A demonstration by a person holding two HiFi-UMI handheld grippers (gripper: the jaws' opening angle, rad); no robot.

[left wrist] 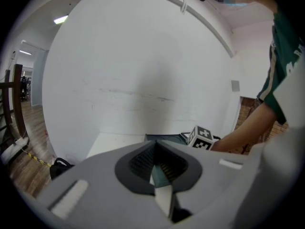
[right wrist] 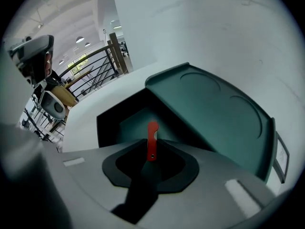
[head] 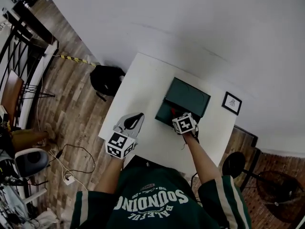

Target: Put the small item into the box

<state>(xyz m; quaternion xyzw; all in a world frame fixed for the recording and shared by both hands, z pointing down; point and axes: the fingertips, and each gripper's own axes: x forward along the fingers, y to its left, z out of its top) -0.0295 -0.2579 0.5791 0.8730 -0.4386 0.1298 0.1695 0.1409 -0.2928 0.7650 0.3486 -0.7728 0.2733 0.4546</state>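
Right gripper [right wrist: 151, 154] pinches red item [right wrist: 152, 138] over box [right wrist: 106, 124] at 12 o'clock | left gripper [left wrist: 155, 174] closed, empty | risk: off-centre release could clip rim, bounce out.

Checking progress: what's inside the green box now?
Visible floor of the box looks bare; the red item is clamped in the right gripper. Near part is hidden behind that gripper.

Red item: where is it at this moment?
In the right gripper view the red item stands clamped in the right gripper, just over the near edge of the open green box.
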